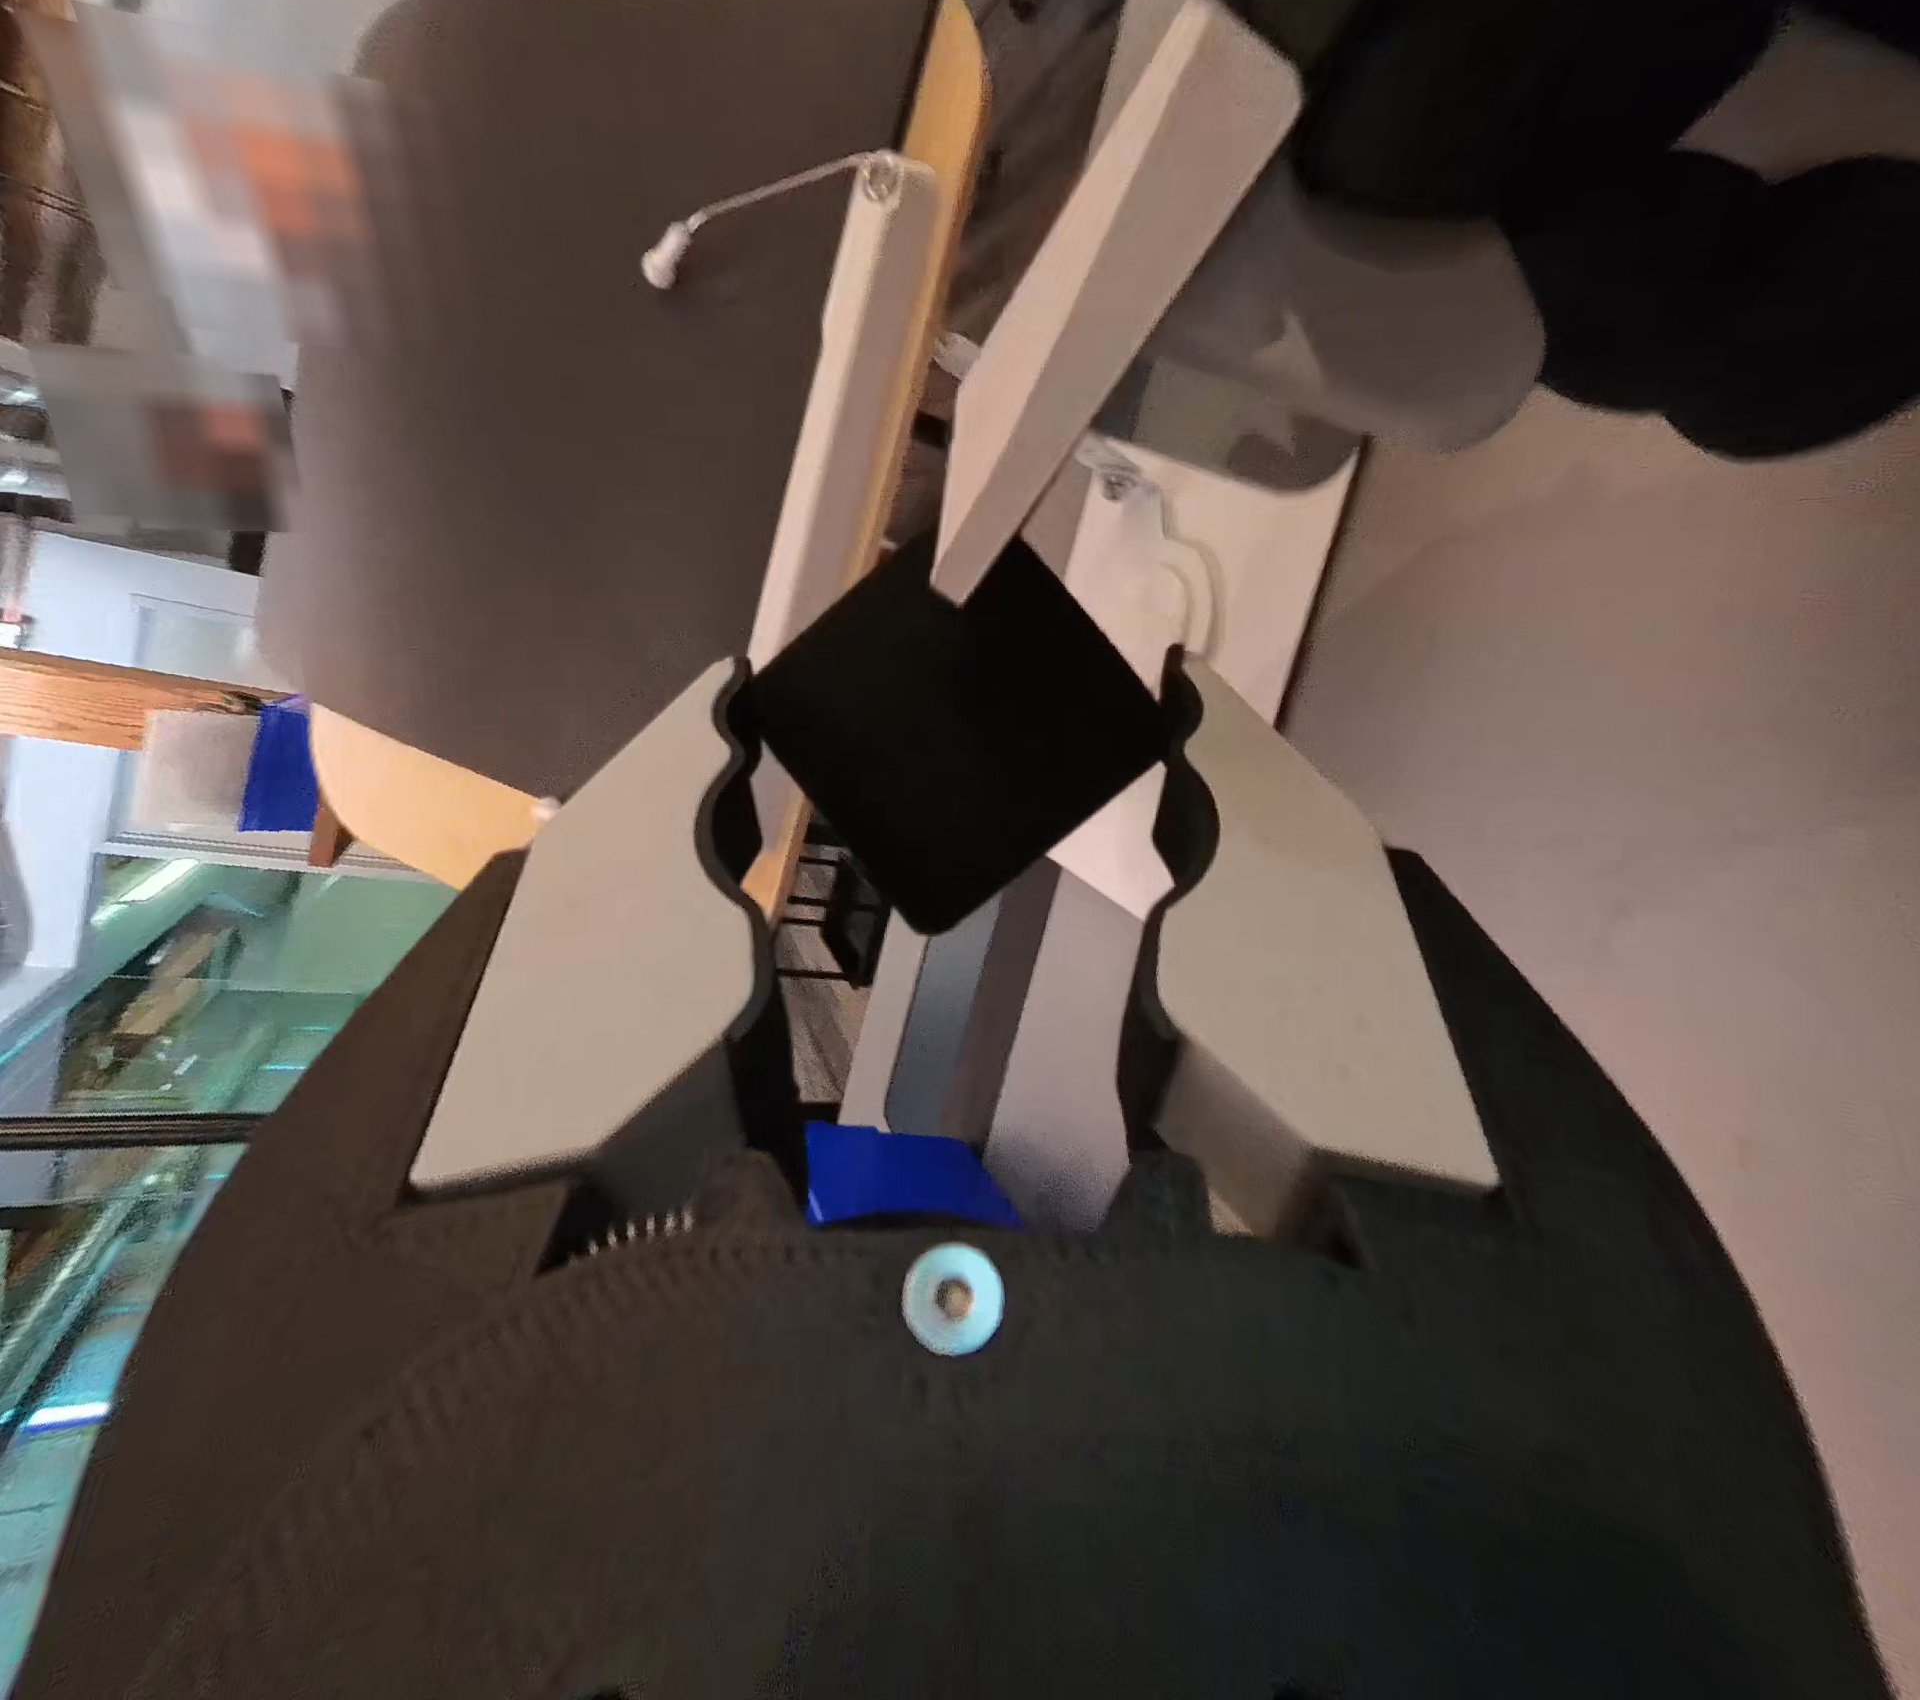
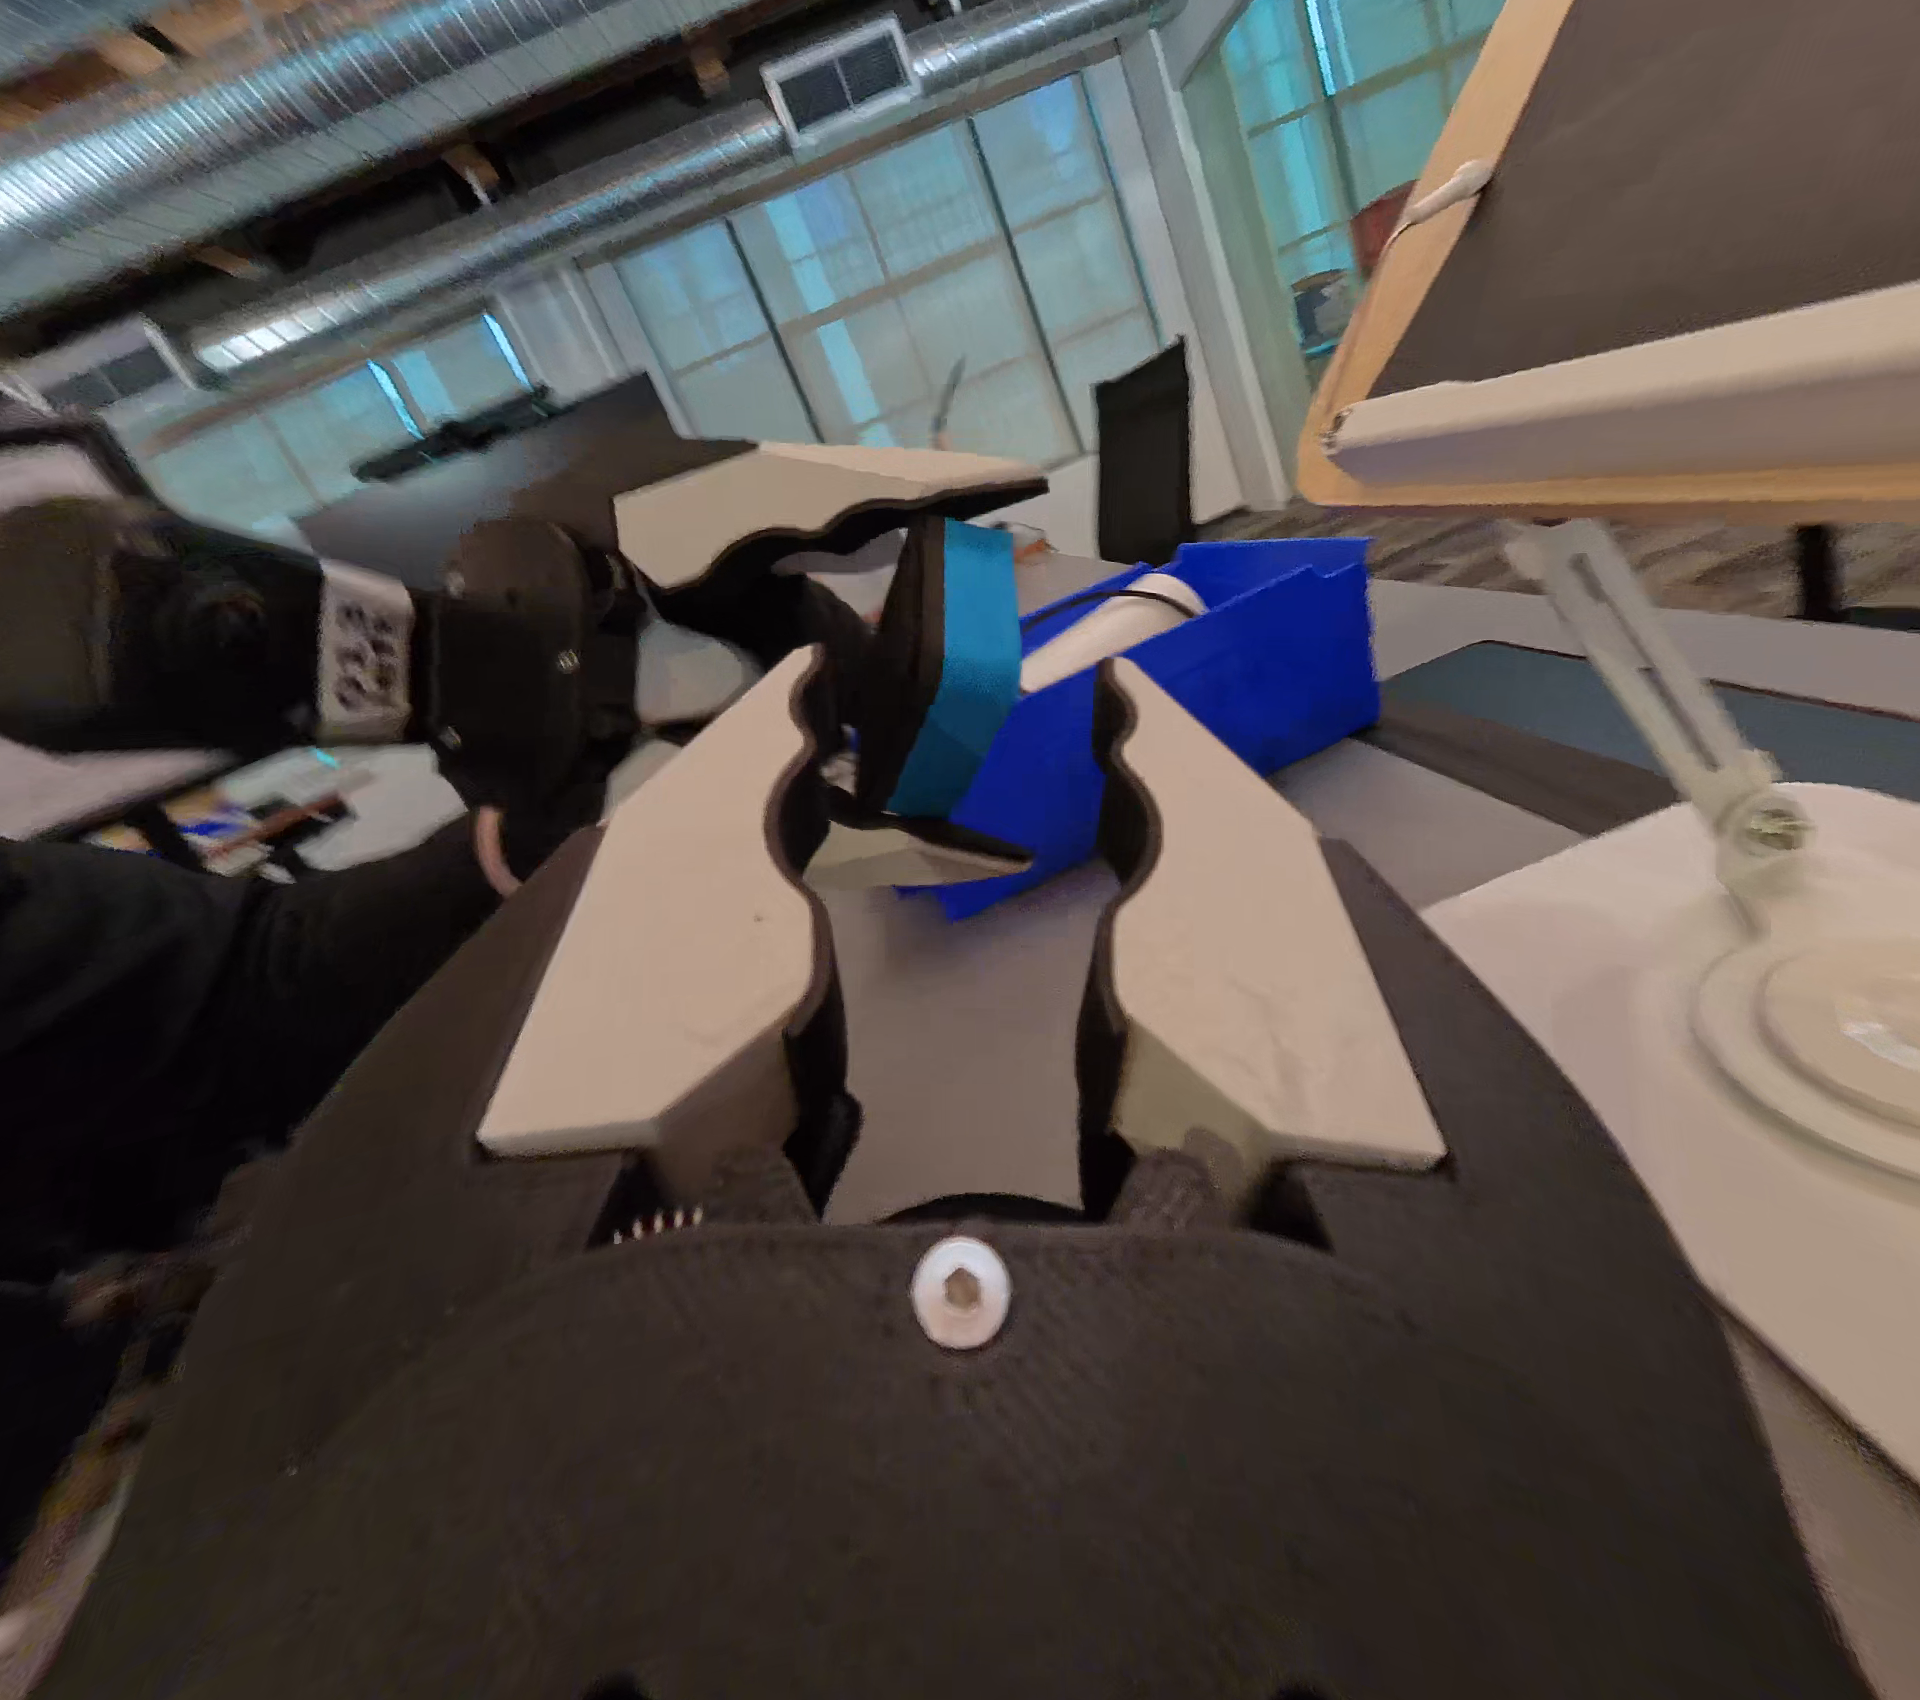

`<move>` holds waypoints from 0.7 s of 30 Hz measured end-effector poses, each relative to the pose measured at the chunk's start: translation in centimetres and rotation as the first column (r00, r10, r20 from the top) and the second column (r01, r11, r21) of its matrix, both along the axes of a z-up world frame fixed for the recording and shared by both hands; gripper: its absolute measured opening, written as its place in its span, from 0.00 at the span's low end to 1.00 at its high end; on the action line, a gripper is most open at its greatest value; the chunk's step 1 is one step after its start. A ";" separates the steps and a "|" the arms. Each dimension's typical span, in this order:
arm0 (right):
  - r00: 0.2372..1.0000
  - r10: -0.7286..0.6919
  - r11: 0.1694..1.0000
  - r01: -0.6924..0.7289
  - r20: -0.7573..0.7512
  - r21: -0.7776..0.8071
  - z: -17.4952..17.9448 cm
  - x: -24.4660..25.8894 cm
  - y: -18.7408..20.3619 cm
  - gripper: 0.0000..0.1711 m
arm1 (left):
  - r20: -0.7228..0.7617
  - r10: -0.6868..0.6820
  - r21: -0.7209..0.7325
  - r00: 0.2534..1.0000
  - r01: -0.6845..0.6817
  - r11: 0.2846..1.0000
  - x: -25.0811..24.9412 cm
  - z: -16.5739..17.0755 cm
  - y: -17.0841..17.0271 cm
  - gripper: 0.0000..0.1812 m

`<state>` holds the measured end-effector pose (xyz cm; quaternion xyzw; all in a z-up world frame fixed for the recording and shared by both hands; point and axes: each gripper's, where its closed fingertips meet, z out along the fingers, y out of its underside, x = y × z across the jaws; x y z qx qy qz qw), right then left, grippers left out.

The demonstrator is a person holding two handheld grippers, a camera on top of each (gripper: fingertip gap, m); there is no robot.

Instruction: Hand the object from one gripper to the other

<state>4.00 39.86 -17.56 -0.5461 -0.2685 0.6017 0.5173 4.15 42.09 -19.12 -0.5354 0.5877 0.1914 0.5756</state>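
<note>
The object is a flat square pad, black on one face (image 1: 951, 736) and teal on the other (image 2: 961, 663). My left gripper (image 1: 951, 700) is shut on it, fingertips pressing two opposite corners; from the right wrist view it (image 2: 987, 674) comes in from the left and holds the pad upright. My right gripper (image 2: 961, 679) is open, its tips level with the pad, which sits in the gap close to the left finger. In the left wrist view one right finger (image 1: 1091, 320) reaches down from the top right to the pad's top corner; the other finger is hidden.
A blue bin (image 2: 1247, 663) with a white item stands on the grey table (image 2: 1507, 642) just behind the pad. A white round-based stand (image 2: 1766, 1027) holding a wood-edged grey panel (image 2: 1610, 144) is close on the right. A black sleeve (image 2: 208, 975) is at the left. Both grippers' tips are close together, under 4 cm apart.
</note>
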 end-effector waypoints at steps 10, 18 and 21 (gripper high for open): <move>0.977 -0.154 0.894 0.075 0.147 0.441 1.2 0.0 -2.2 0.45 | 0.205 -0.075 -0.712 0.976 0.201 0.672 -2.2 -1.6 -2.9 0.42; 0.767 -0.580 0.593 0.167 0.274 0.788 -0.7 -2.4 -1.5 0.65 | 0.730 0.142 -0.675 0.668 0.675 0.299 -0.9 4.6 -4.1 0.41; 0.686 -0.686 0.477 0.175 0.241 0.861 -0.8 -3.1 -1.6 0.66 | 0.801 0.225 -0.596 0.554 0.771 0.225 0.3 4.4 -5.1 0.42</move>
